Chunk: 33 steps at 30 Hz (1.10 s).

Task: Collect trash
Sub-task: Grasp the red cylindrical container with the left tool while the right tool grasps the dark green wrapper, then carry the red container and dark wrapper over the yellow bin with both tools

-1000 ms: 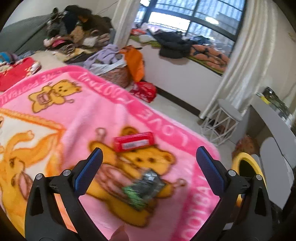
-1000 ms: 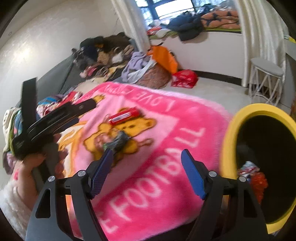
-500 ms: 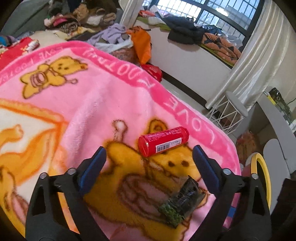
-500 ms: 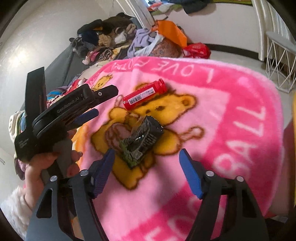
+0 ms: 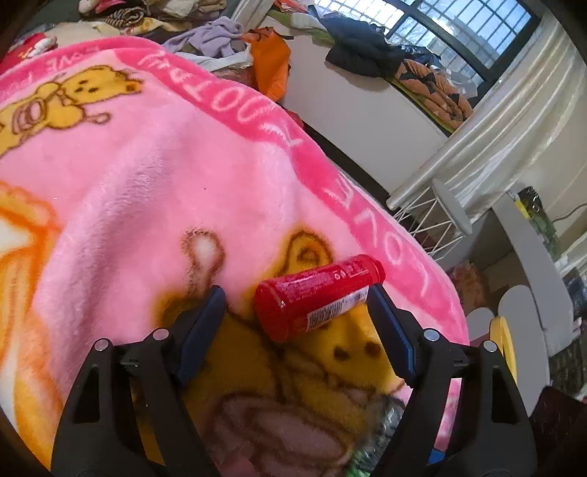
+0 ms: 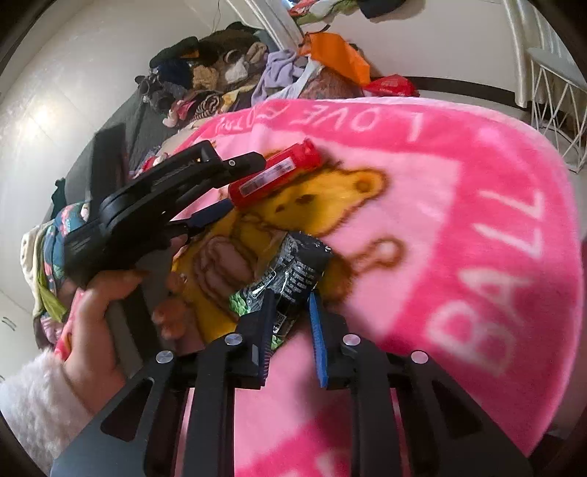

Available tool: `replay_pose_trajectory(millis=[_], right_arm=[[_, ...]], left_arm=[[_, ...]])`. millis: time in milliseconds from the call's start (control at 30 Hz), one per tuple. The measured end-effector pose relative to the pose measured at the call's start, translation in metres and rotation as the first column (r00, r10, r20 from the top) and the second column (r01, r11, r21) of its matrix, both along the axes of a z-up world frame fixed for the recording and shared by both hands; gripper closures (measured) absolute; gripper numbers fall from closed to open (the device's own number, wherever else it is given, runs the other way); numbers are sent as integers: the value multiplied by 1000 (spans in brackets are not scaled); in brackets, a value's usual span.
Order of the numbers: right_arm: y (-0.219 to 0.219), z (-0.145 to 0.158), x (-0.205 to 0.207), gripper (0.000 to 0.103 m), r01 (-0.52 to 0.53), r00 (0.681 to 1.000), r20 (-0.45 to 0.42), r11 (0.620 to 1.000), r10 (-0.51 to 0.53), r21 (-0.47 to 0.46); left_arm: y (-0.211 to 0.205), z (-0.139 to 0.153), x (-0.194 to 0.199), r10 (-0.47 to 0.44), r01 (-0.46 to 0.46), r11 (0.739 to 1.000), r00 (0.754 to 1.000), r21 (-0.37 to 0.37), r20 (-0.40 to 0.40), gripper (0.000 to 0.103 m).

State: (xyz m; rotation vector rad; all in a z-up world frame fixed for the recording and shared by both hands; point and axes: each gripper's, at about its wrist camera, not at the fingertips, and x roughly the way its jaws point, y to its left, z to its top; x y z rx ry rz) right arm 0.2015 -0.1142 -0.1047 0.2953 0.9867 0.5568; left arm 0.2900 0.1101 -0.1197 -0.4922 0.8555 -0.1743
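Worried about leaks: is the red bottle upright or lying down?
Lying down: the red bottle rests on its side on the pink blanket, between the open left claw.

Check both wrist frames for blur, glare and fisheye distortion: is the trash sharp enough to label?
Left wrist: red bottle sharp between the open left tool; bright window glare top right, strong fisheye bending. Right wrist: motion blur on the pink blanket; dark wrapper at the right tool is soft but recognisable.
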Motion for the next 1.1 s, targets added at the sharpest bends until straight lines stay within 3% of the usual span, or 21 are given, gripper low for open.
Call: replay_pose_trajectory(millis=[133,267,400,700,1100], right_arm=[[-23,7,-8,86,40,999,-12,998,-40,54],[-33,23,-16,86,35,999,34,998,-36,45],[-36,36,-24,86,30,995,92,999,-31,12],[-54,45,-29,87,57,990,127,998,-57,2],[-86,57,-39,88,100,979,178,995,-100,11]], left_arm=[[-8,-1,3,-19,19,1000,1000,-1,9,33],[-22,-2,4,-59,58,998,998,28,15,60],[-36,0,-3,-96,95,994,995,48,26,67],[-75,6,-31,-176,169,979,983,116,53,74],[-112,21,-70,-152,138,967,987,213,54,77]])
